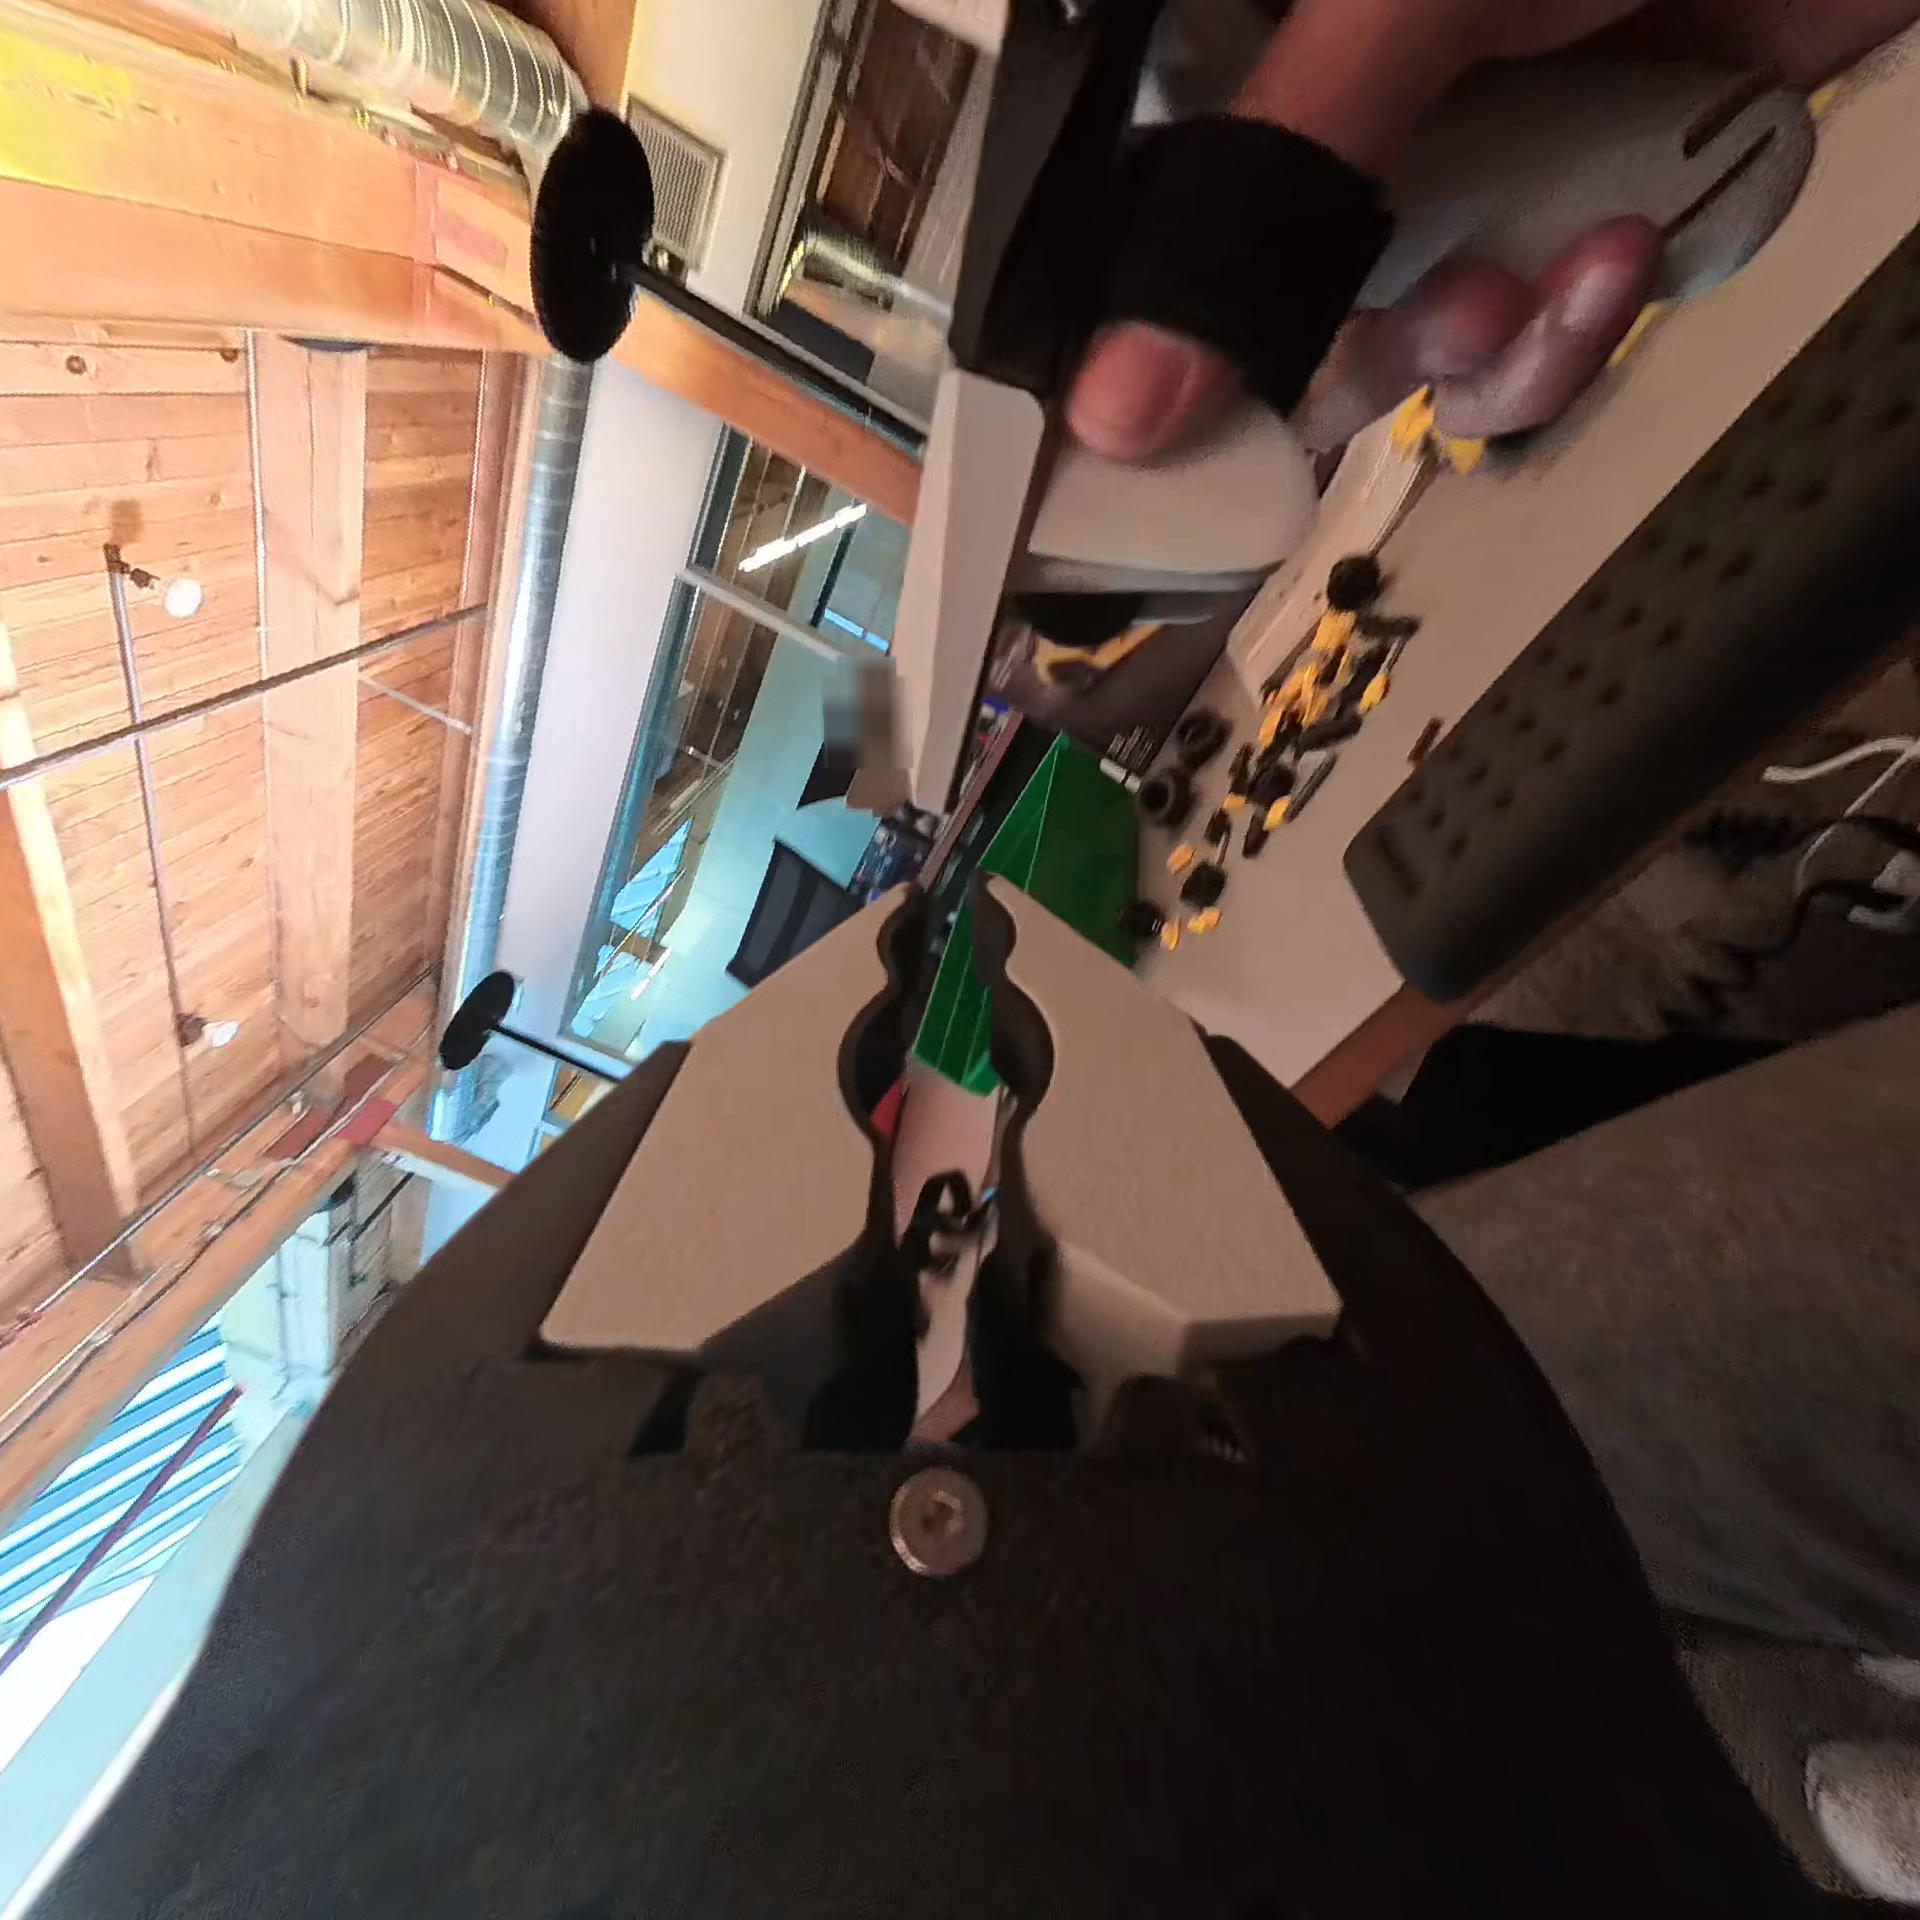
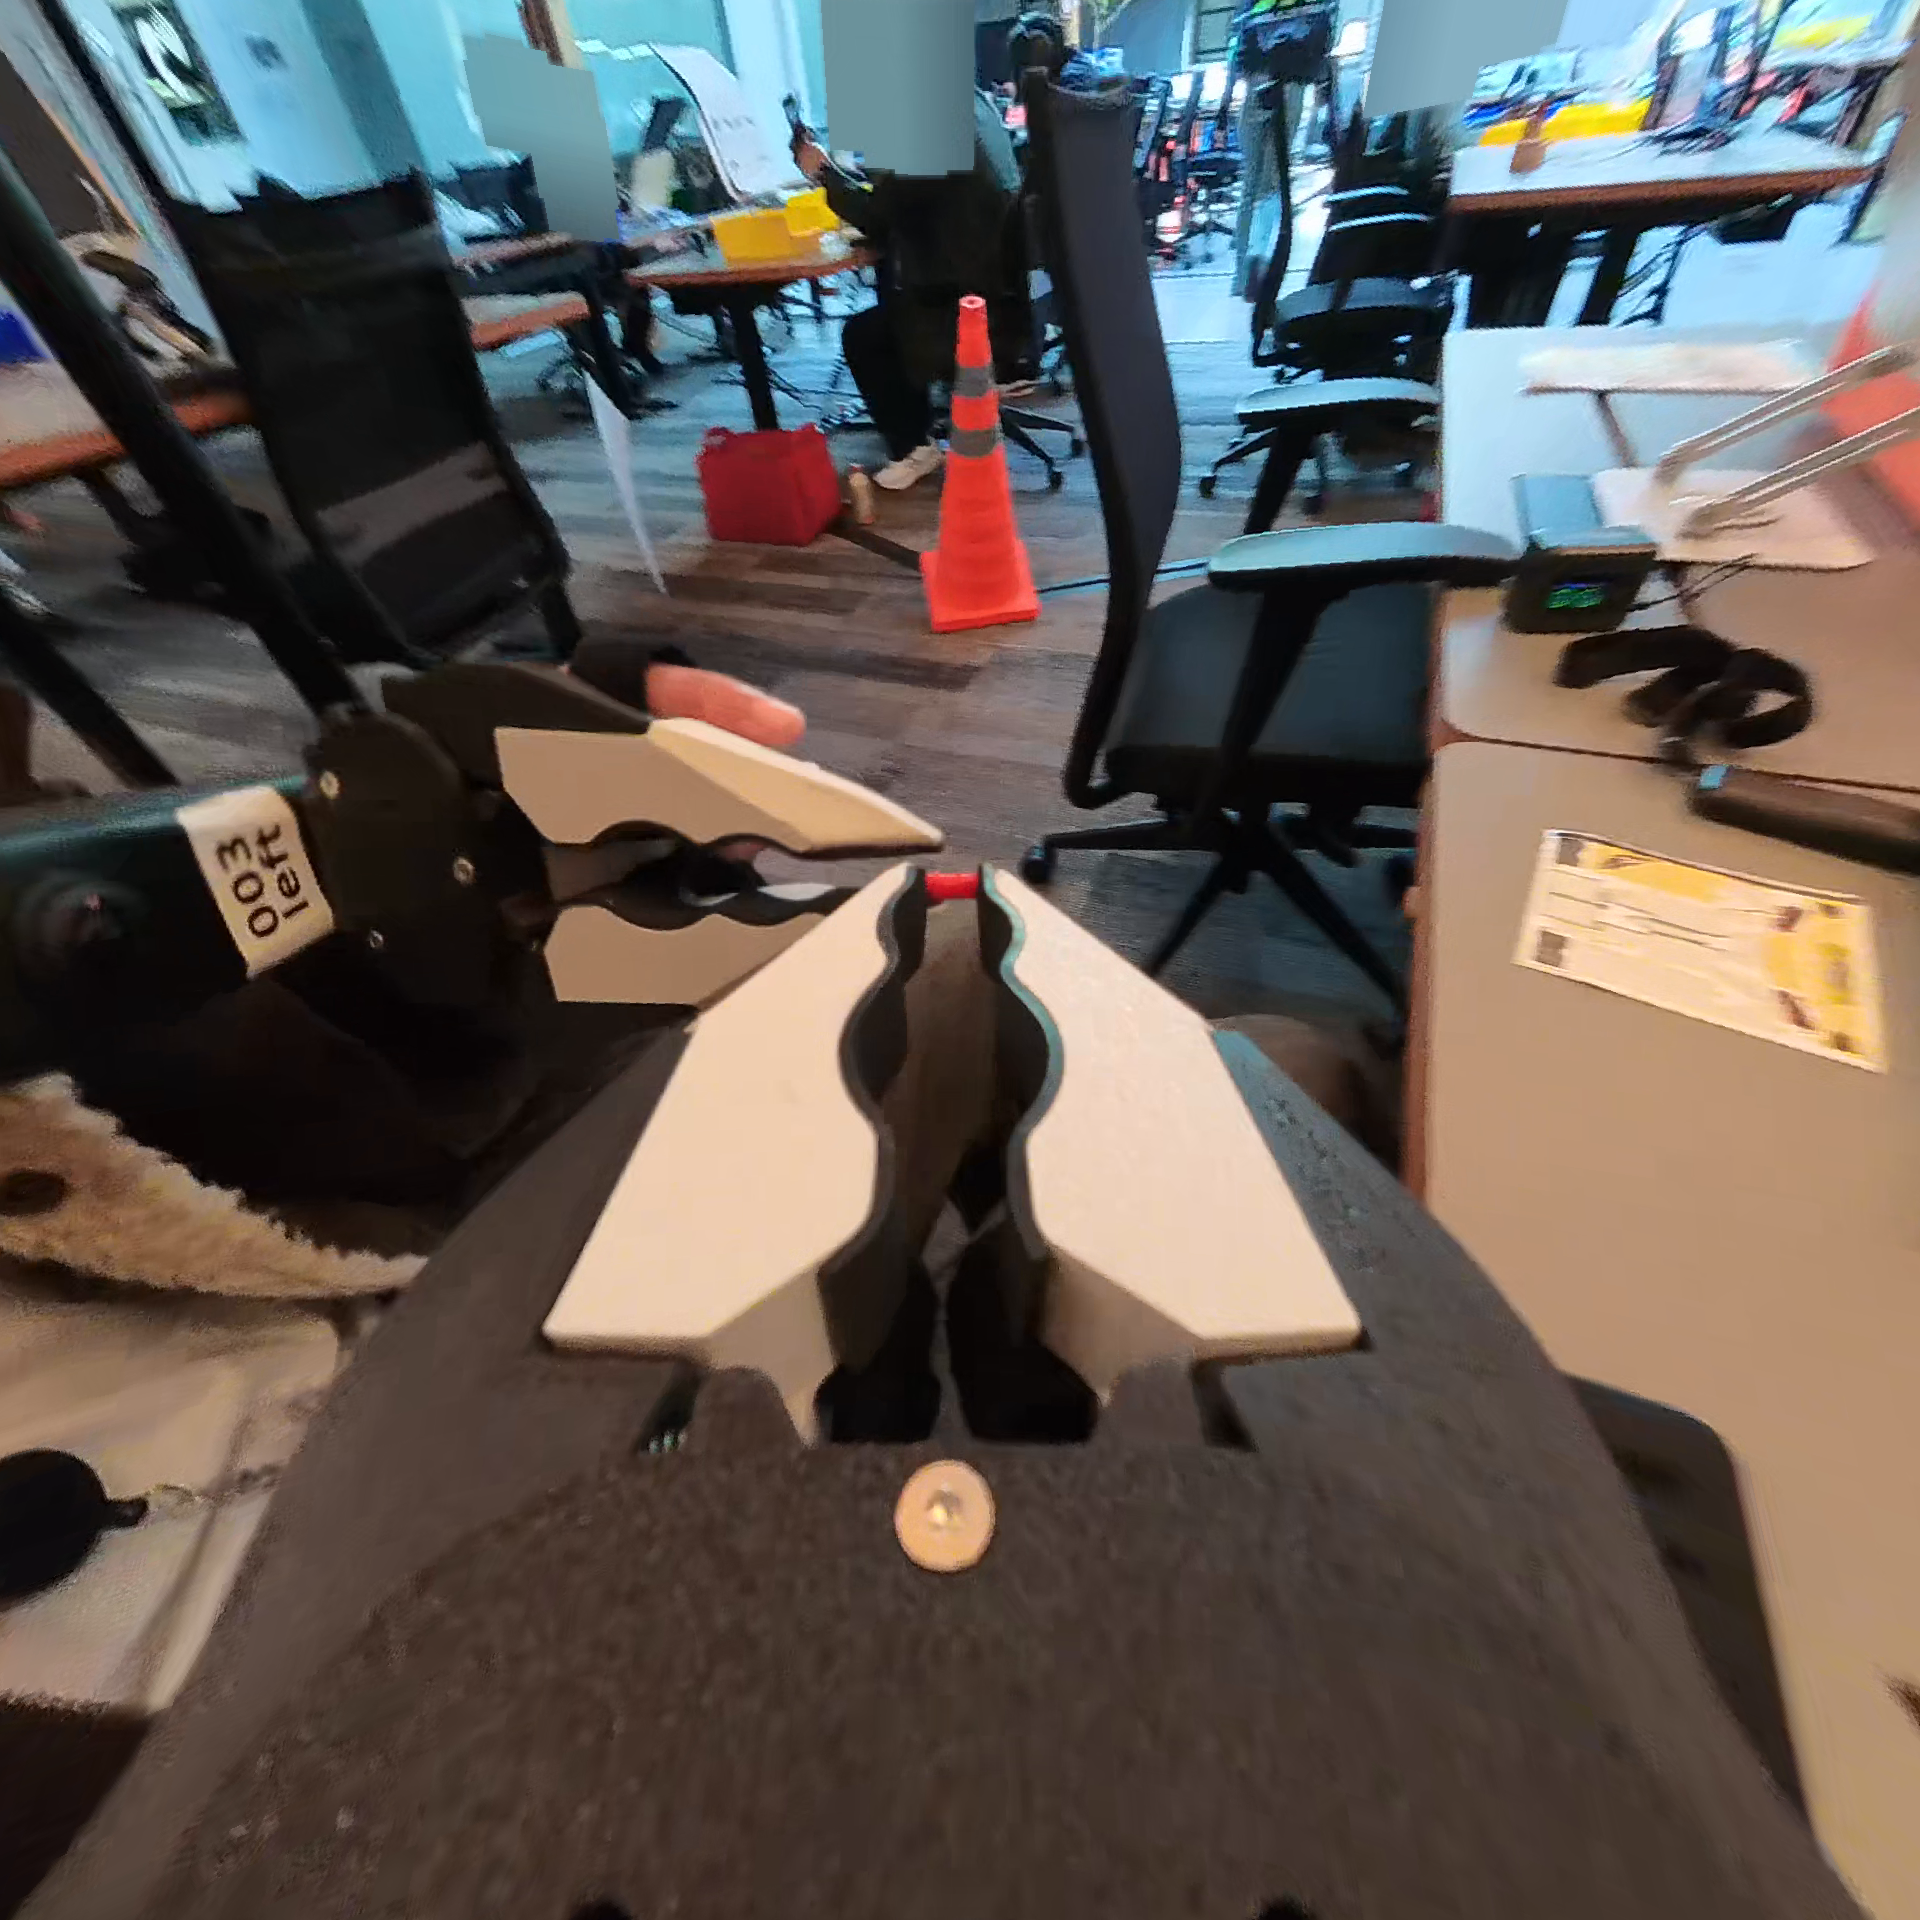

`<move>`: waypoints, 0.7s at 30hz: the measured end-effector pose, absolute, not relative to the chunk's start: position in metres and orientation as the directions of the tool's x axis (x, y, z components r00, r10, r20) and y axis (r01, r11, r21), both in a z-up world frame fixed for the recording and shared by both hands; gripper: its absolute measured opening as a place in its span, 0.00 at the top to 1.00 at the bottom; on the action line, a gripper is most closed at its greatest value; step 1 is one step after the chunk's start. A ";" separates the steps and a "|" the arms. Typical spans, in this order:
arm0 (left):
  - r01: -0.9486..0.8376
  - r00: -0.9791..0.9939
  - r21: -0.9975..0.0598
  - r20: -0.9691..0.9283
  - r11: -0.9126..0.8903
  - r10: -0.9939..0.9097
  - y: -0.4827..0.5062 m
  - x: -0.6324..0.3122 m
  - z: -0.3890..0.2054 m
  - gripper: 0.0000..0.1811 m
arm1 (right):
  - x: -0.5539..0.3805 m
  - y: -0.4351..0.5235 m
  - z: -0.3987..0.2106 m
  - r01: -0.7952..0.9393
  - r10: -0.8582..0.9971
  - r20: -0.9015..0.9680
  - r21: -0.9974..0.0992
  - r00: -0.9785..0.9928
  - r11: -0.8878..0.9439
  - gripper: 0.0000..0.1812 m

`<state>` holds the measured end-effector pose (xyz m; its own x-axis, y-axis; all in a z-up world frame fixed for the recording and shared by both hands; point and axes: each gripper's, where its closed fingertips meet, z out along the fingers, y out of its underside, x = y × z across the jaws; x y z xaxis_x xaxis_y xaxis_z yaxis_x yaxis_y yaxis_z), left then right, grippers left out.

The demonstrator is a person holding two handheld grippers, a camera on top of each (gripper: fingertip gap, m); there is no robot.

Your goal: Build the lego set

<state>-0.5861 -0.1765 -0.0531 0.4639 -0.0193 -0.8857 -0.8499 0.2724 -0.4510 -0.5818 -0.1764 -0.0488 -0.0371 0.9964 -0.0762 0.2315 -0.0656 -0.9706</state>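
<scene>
My right gripper (image 2: 951, 883) is shut on a small red lego piece (image 2: 951, 885) pinched at its very tips. My left gripper (image 1: 943, 896) is nearly closed, with a small black lego piece (image 1: 943, 1214) caught deep between its jaws. In the right wrist view the left gripper (image 2: 896, 854) comes in from the left, its tip just above the red piece. Both are held in the air beside the table. The right gripper (image 1: 1034, 540) and the gloved hand holding it show at the top of the left wrist view. Loose yellow and black lego parts (image 1: 1283, 743) lie on the white table (image 1: 1309, 935).
A lego box (image 1: 1101, 665) and a green object (image 1: 1049, 831) sit beyond the parts. A dark perforated panel (image 1: 1662, 623) runs along the table's near edge. A printed sheet (image 2: 1704, 945) lies on the table to the right. An office chair (image 2: 1195, 644) and an orange cone (image 2: 977, 499) stand ahead. My left and right fingertips are right by each other. From either gripper's tips it is about 25 cm to the dark perforated panel (image 1: 1662, 623).
</scene>
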 end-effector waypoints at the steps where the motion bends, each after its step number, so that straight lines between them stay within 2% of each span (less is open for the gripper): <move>1: -0.837 0.472 -0.457 -0.881 0.301 -0.027 -0.175 -0.576 -0.052 0.94 | -0.574 -0.176 -0.048 0.237 0.999 -0.036 -0.971 -0.005 -0.034 0.96; 6: -0.813 0.422 -0.386 -0.906 0.435 -0.015 -0.175 -0.521 -0.043 0.92 | -0.533 -0.176 -0.045 0.278 0.985 0.096 -0.959 0.140 0.054 0.96; 9: -0.797 0.410 -0.357 -0.912 0.487 0.003 -0.180 -0.496 -0.039 0.96 | -0.509 -0.178 -0.046 0.303 0.974 0.137 -0.950 0.178 0.078 0.96; 11: -0.791 0.406 -0.347 -0.914 0.505 0.007 -0.183 -0.483 -0.038 0.96 | -0.496 -0.181 -0.045 0.289 0.974 0.130 -0.955 0.188 0.072 0.96; 16: -0.811 0.371 -0.317 -0.929 0.491 0.012 -0.183 -0.458 -0.046 0.96 | -0.475 -0.187 -0.056 0.324 0.980 0.126 -0.944 0.154 0.070 0.96; 21: -0.824 0.376 -0.337 -0.927 0.455 -0.007 -0.186 -0.449 -0.047 0.96 | -0.466 -0.190 -0.056 0.301 0.984 0.081 -0.953 0.161 0.029 0.96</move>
